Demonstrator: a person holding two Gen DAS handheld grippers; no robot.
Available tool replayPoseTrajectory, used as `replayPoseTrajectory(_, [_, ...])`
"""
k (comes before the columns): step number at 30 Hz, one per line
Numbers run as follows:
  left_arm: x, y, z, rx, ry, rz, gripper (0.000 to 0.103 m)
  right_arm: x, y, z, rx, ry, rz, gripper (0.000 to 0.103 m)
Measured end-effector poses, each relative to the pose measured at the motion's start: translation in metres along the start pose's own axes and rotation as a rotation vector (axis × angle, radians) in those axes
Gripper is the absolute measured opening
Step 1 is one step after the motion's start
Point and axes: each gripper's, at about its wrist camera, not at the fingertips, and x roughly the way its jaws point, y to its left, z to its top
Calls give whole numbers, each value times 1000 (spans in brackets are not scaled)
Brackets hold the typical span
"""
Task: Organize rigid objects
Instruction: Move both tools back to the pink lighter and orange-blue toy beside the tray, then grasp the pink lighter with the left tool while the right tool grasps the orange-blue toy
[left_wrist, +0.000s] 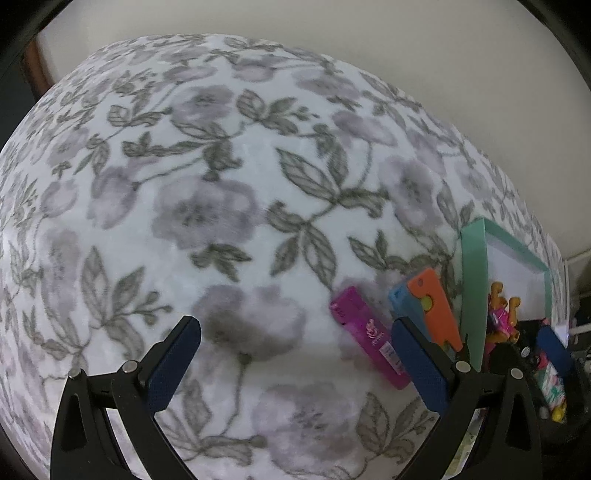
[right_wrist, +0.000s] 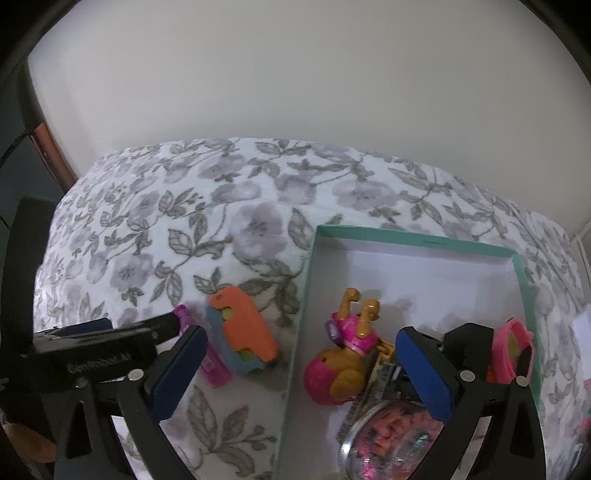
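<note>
Right wrist view: the right gripper (right_wrist: 301, 363) hangs wide apart and empty over the near-left wall of the shallow teal-rimmed cardboard box (right_wrist: 413, 238). The left gripper (left_wrist: 295, 354) is spread and empty too. Left of the box, on the floral blanket (right_wrist: 221, 192), sit an orange-and-blue plastic toy block (right_wrist: 245, 328) and a slim magenta plastic case (left_wrist: 364, 332). Looks like we're between picks; next, I'd guess, drop onto the block and close.

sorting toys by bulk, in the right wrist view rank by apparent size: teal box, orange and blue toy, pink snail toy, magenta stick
1. teal box
2-3. pink snail toy and orange and blue toy: look alike, unranked
4. magenta stick, partly hidden by the tools
</note>
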Motion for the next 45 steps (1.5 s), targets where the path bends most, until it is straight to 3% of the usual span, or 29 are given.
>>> replayPoseTrajectory(4, [9, -17, -5, 49, 3, 20, 103, -3, -11, 0, 23, -8, -7, 103])
replayPoseTrajectory(12, [18, -47, -19, 161, -30, 140, 103, -2, -24, -2, 45, -1, -16, 103])
replayPoseTrajectory(15, [18, -52, -21, 201, -17, 137, 103, -2, -25, -3, 47, -1, -14, 103])
replayPoseTrajectory(22, [10, -29, -19, 220, 32, 158, 103, -2, -22, -4, 44, -2, -9, 103])
replayPoseTrajectory(31, [0, -4, -18, 145, 38, 187, 103, -2, -8, -5, -2, -44, 43, 102])
replayPoseTrajectory(38, [6, 5, -3, 148, 24, 131, 101, 0, 19, -6, -108, -63, 93, 81])
replayPoseTrajectory(45, [14, -2, 12, 169, 3, 113, 86, 13, 37, -3, -162, -25, 103, 60])
